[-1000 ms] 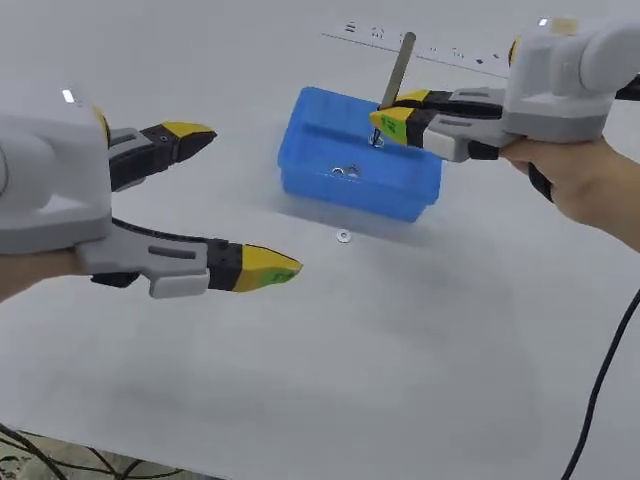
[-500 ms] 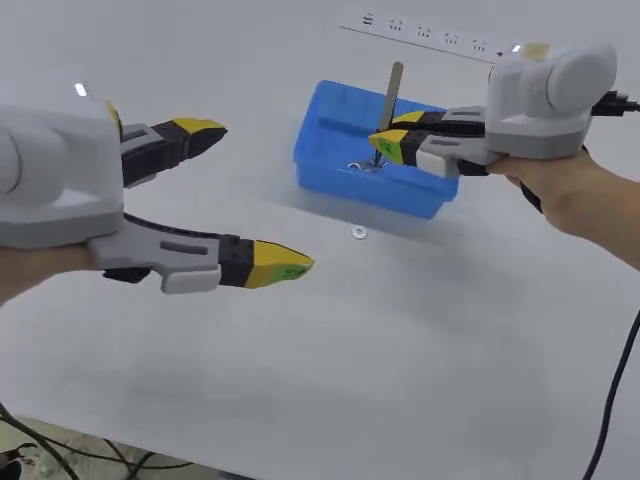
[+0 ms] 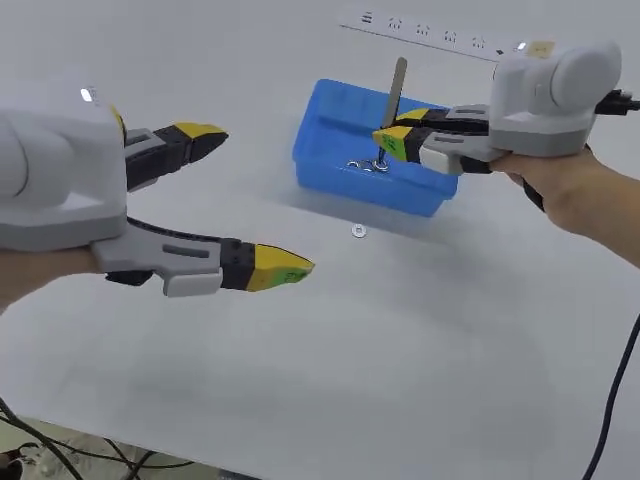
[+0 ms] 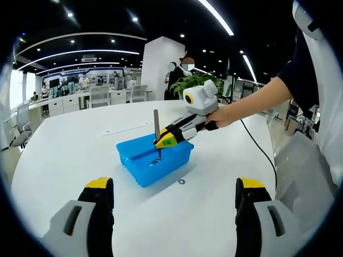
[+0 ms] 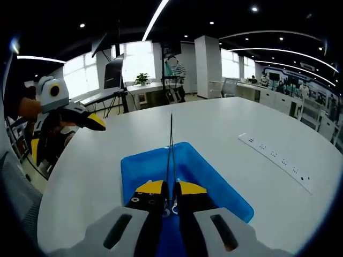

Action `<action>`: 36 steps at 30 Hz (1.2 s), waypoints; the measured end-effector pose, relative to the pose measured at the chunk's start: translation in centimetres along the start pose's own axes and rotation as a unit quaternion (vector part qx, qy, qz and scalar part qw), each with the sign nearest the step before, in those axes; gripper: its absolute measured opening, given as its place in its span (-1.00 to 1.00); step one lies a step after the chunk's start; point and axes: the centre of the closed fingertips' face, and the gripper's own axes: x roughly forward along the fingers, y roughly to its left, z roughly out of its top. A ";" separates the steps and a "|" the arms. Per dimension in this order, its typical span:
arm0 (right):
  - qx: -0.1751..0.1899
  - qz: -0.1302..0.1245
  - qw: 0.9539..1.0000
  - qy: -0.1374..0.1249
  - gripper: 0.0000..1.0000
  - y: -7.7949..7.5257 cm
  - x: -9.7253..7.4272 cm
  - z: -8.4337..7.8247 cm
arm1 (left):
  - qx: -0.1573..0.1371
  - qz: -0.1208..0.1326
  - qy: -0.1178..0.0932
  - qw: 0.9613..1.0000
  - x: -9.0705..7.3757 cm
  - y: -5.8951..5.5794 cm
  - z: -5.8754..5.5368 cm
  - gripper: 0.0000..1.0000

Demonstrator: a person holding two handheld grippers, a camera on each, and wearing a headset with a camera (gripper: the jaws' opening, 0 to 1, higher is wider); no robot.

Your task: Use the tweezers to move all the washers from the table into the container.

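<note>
Table: white round table [image 3: 400,350] bears blue rectangular plastic container [image 3: 345,190].
Front: small metal ring washer [image 3: 359,231] before container, apart.

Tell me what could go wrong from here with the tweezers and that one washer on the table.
1. The washer lies flat on the table close to the container; the tweezers might flick it away instead of gripping it.
2. The tweezers are thin and clamped upright in the right gripper; pressing down could twist them in its grip.
3. Their tips sit inside the container, so pulling out sideways may catch the wall and shove it.
</note>
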 end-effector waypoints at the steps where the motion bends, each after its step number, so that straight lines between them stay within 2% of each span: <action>1: 0.000 0.000 1.000 -0.001 -0.81 0.1 -0.1 0.1 | -0.002 0.000 -0.002 1.000 0.0 0.0 0.1 0.99; 6: -0.011 0.000 1.000 -0.003 -0.84 0.6 -0.3 0.3 | -0.009 -0.004 -0.019 1.000 0.6 0.6 1.4 0.99; 11: -0.025 0.008 1.000 0.002 -0.84 1.1 -0.3 0.3 | -0.007 -0.006 -0.049 0.999 2.3 2.2 4.2 0.97; 16: -0.034 0.013 0.999 0.003 -0.84 1.4 -0.5 0.5 | -0.012 -0.016 -0.067 0.998 3.8 3.7 6.2 0.78; 20: -0.041 0.019 0.999 0.005 -0.84 1.5 -0.8 0.6 | -0.011 -0.035 -0.082 0.996 5.7 4.1 7.8 0.65; 23: -0.045 0.021 0.999 0.004 -0.84 1.6 -1.0 0.6 | 0.006 -0.048 -0.082 0.995 7.2 4.2 8.6 0.40; 28: -0.056 0.025 0.998 0.009 -0.84 1.8 -1.4 0.5 | 0.018 -0.078 -0.074 0.994 9.3 3.7 9.3 0.22; 30: -0.057 0.028 0.998 0.010 -0.84 1.8 -1.6 0.5 | 0.030 -0.093 -0.078 0.992 9.7 3.2 9.8 -0.12; 32: -0.059 0.032 0.998 0.009 -0.84 2.0 -1.7 0.5 | 0.030 -0.115 -0.075 0.990 10.1 2.4 10.0 -0.34; 34: -0.066 0.035 0.997 0.012 -0.84 2.1 -1.7 0.4 | 0.039 -0.118 -0.068 0.990 10.5 2.2 9.8 -0.30; 36: -0.068 0.038 0.997 0.013 -0.84 2.2 -1.8 0.5 | 0.043 -0.124 -0.061 0.989 10.7 2.2 9.5 -0.36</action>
